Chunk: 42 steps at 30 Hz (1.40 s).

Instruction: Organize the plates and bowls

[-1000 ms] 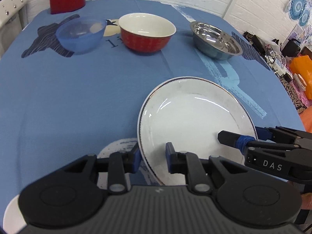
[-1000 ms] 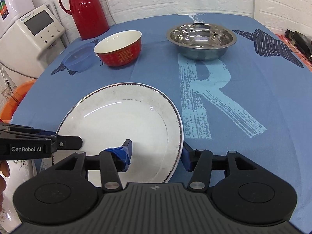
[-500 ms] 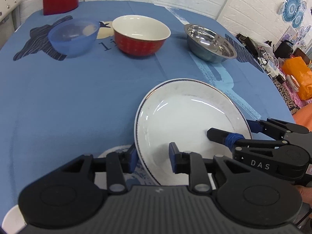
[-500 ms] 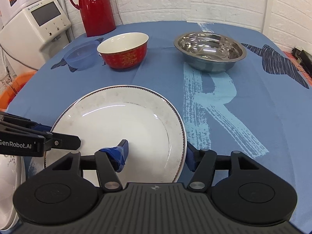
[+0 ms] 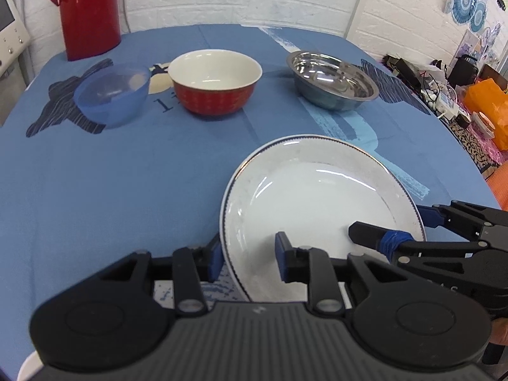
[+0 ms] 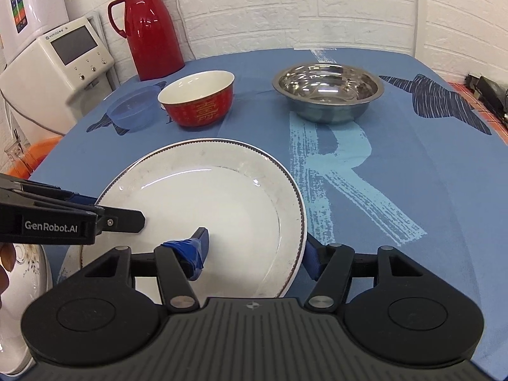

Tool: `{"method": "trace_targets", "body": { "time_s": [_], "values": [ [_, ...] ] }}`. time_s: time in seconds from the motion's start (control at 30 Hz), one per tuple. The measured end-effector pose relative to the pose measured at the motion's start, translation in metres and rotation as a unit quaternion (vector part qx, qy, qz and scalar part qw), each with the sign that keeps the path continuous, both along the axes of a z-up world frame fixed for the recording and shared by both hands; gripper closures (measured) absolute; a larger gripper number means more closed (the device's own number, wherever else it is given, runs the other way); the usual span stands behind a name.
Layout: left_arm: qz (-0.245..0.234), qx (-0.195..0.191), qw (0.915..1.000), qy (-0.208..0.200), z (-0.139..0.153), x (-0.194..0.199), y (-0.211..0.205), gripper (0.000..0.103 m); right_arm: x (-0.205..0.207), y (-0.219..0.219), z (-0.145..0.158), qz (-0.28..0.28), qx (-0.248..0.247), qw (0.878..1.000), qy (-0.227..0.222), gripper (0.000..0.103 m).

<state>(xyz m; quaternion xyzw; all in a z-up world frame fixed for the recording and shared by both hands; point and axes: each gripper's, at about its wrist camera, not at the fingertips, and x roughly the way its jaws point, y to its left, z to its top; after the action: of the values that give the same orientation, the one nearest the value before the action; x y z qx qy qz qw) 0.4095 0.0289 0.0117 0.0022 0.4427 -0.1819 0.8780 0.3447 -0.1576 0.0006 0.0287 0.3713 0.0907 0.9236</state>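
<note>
Both grippers are gripping the same white plate (image 5: 320,203) with a dark beaded rim, holding it above the blue tablecloth (image 5: 111,184). The left gripper (image 5: 247,258) is straddling the plate's left edge, one blue-padded finger under the rim and the other on the plate's upper face, jaws narrowed to a modest gap around the rim. The right gripper (image 6: 254,250) is straddling the opposite edge the same way, its tape-wrapped finger lying on the white face and the other finger sitting just outside the rim; whether either pair is truly pressing the porcelain is hard to tell, since the rim is hiding the contact. Each gripper's body is cutting off the plate's near edge in its own view. Beyond the jaws, a translucent blue plastic bowl (image 5: 111,96), a red bowl (image 5: 216,84) with a white inside and a steel bowl (image 5: 331,79) are standing in a row, apart from one another. Behind them a red thermos jug (image 6: 152,28) is standing. Left of the right jaws, a second patterned plate (image 6: 22,285) is showing only partly, cut off by the frame.
</note>
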Motion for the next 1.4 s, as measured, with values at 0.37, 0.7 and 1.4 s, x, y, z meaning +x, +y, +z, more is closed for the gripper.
{"method": "trace_targets", "body": {
  "time_s": [0.37, 0.7, 1.4],
  "values": [
    [0.030, -0.001, 0.9995, -0.013, 0.039, -0.045, 0.044, 0.080, -0.029, 0.032, 0.039, 0.030, 0.020, 0.999, -0.031, 0.054],
    [0.114, 0.017, 0.9933, -0.008, 0.037, -0.129, 0.147, 0.080, -0.071, 0.125, 0.035, 0.122, 0.058, 0.991, -0.017, 0.052],
    [0.106, -0.091, 0.9902, 0.005, 0.024, -0.171, 0.202, 0.051, -0.087, 0.143, 0.012, 0.133, 0.046, 0.990, -0.008, 0.050]
  ]
}}
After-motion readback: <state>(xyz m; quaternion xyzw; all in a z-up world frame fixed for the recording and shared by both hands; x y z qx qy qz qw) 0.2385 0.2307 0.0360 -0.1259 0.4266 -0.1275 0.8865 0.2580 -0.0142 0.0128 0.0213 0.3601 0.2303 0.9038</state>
